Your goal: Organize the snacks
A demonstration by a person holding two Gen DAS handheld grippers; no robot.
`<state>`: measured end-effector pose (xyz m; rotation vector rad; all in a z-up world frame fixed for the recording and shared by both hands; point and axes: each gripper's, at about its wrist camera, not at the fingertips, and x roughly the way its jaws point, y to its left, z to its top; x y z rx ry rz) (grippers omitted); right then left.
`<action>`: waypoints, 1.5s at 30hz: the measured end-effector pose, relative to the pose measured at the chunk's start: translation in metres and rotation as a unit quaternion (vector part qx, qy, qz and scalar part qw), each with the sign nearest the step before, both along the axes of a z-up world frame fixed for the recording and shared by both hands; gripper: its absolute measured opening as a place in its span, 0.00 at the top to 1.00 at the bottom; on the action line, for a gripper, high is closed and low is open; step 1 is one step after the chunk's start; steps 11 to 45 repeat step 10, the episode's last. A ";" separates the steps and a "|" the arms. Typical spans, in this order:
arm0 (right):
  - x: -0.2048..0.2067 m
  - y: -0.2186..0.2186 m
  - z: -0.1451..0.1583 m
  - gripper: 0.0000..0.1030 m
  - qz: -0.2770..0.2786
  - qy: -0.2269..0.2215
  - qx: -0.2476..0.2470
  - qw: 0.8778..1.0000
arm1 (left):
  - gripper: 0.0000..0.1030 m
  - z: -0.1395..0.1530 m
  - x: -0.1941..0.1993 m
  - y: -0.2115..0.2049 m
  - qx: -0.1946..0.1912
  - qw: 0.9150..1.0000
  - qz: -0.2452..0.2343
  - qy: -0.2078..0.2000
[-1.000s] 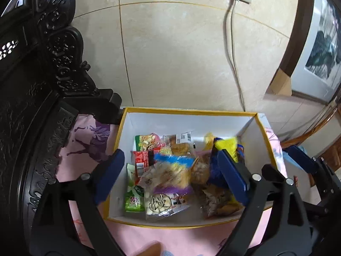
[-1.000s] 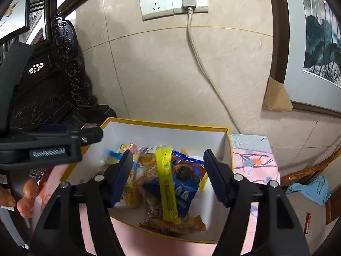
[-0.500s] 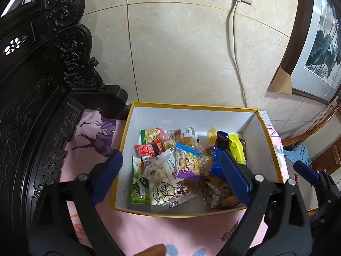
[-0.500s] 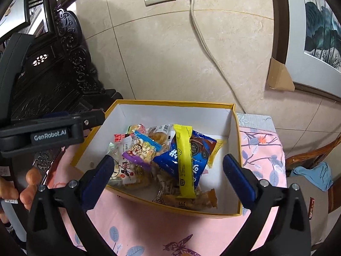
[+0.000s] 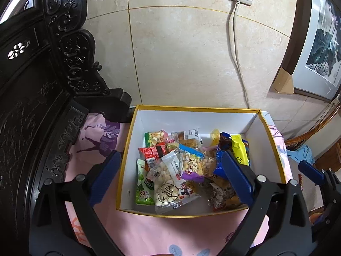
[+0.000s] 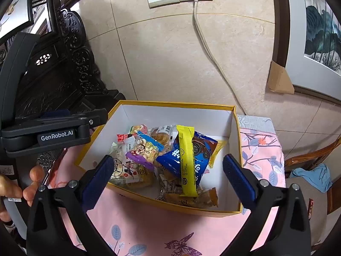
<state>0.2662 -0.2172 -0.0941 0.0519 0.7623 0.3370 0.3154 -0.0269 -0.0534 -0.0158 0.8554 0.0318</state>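
Pink floral cloth (image 6: 149,230) beneath tiled wall (image 6: 170,59)

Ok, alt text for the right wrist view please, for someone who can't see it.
An open right claw hovers empty over a yellow-rimmed box full of snack packets, a yellow bar lying on a blue bag on top. The box sits on a pink cloth against a tiled wall; the left claw's body shows at left.

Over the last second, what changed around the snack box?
The right gripper has just been opening: it was closed around the yellow bar and blue packet, let them drop onto the pile, and now stands wide and empty. Both grippers drew back from the box; the left gripper is open too. The box and the other snacks stayed put.
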 end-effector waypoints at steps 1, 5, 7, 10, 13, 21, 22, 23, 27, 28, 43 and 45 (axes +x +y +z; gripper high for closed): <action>0.000 0.000 0.000 0.01 0.000 0.000 -0.001 1.000 | 0.05 0.000 0.000 0.000 0.000 1.000 0.000 0.000; 0.000 -0.001 0.000 0.01 -0.002 0.002 -0.001 1.000 | 0.05 -0.001 0.000 0.002 -0.006 1.000 0.001 0.003; 0.000 -0.001 -0.001 0.01 -0.003 0.003 -0.003 1.000 | 0.05 -0.001 0.001 0.004 -0.012 1.000 0.005 0.006; 0.000 -0.001 -0.001 0.01 -0.005 0.004 -0.004 1.000 | 0.05 -0.001 0.000 0.005 -0.013 1.000 0.006 0.007; 0.000 -0.001 -0.001 0.01 -0.005 0.004 -0.004 1.000 | 0.05 -0.001 0.000 0.005 -0.013 1.000 0.006 0.007; 0.000 -0.001 -0.001 0.01 -0.005 0.004 -0.004 1.000 | 0.05 -0.001 0.000 0.005 -0.013 1.000 0.006 0.007; 0.000 -0.001 -0.001 0.01 -0.005 0.004 -0.004 1.000 | 0.05 -0.001 0.000 0.005 -0.013 1.000 0.006 0.007; 0.000 -0.001 -0.001 0.01 -0.005 0.004 -0.004 1.000 | 0.05 -0.001 0.000 0.005 -0.013 1.000 0.006 0.007; 0.000 -0.001 -0.001 0.01 -0.005 0.004 -0.004 1.000 | 0.05 -0.001 0.000 0.005 -0.013 1.000 0.006 0.007; 0.000 -0.001 -0.001 0.01 -0.005 0.004 -0.004 1.000 | 0.05 -0.001 0.000 0.005 -0.013 1.000 0.006 0.007; 0.000 -0.001 -0.001 0.01 -0.005 0.004 -0.004 1.000 | 0.05 -0.001 0.000 0.005 -0.013 1.000 0.006 0.007; 0.000 -0.001 -0.001 0.01 -0.005 0.004 -0.004 1.000 | 0.05 -0.001 0.000 0.005 -0.013 1.000 0.006 0.007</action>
